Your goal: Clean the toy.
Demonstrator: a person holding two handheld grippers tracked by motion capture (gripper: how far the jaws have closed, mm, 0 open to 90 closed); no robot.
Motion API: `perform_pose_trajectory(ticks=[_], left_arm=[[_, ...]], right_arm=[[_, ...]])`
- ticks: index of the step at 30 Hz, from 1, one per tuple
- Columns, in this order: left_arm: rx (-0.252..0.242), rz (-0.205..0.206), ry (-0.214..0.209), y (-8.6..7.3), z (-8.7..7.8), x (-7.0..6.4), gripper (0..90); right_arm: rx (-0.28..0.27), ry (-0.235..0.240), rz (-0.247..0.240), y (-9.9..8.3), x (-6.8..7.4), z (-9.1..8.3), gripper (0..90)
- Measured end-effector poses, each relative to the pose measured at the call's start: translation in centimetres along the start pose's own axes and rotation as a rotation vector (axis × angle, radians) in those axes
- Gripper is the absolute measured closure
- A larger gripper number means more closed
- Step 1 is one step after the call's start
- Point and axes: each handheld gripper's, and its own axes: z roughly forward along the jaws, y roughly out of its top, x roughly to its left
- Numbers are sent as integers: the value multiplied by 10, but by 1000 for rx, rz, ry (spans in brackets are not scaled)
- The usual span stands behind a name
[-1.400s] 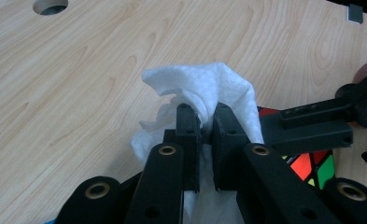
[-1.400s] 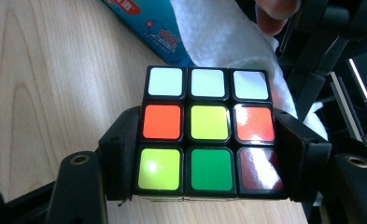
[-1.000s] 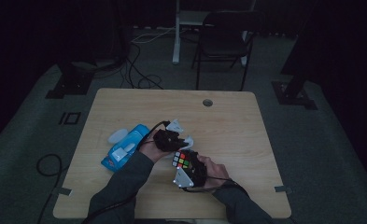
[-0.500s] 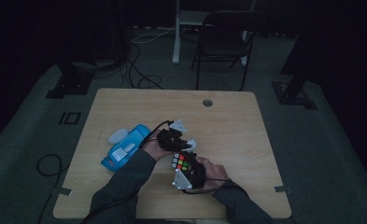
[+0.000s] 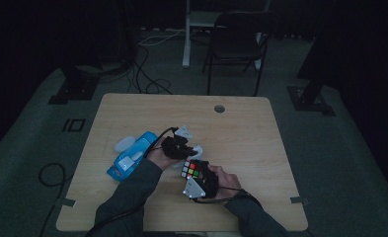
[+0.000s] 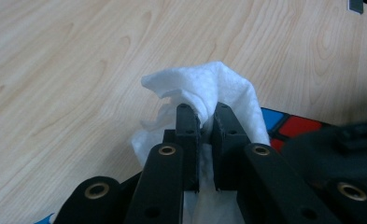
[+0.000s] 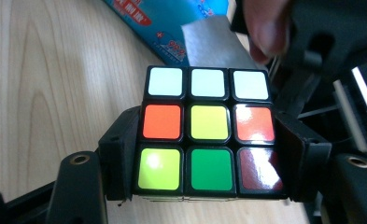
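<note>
**Inspector:** Start with the change, then the count, largest item first.

**Assessor:** Against the earlier high views, the left gripper point(image 5: 189, 140) has drawn in from beside the blue wipe pack point(image 5: 132, 159) toward the cube point(image 5: 193, 169); the gap between the two grippers has narrowed to almost nothing. In my judgement the wipe is now being brought to the cube for cleaning; contact with the cube face is not confirmed.

**Inspector:** Inventory.

**Assessor:** One table point(image 5: 260, 138), light wood, with one round grommet hole point(image 5: 219, 108) near its far edge. One blue wipe pack, lying flat at the left of the table, flap side up. Two grippers. One cube, three by three, near the front middle of the table. One white wipe point(image 6: 209, 93).

**Inspector:** Gripper states.

**Assessor:** Left gripper: jaws nearly closed, with a fold of the wipe pinched between them; the rest bunches up above the tips. The cube's blue and red tiles show just behind it. Right gripper point(image 7: 209, 154): jaws spread to the cube's full width, clamped on its two opposite sides, holding it above the table with the white-topped face toward the camera.

**Inspector:** Risk?

**Assessor:** The wipe is held by a small fold and could slip under rubbing.
</note>
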Motion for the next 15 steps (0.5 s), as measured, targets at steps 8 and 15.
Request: perform_pose_trajectory(ticks=[8,15], left_arm=[[-90,14,44,-2,-18,-11,839],[-134,21,74,-7,-27,-18,839]], right_arm=[[-18,45,148,-9,-12,1,339],[-37,111,259,-13,-21,1,339]])
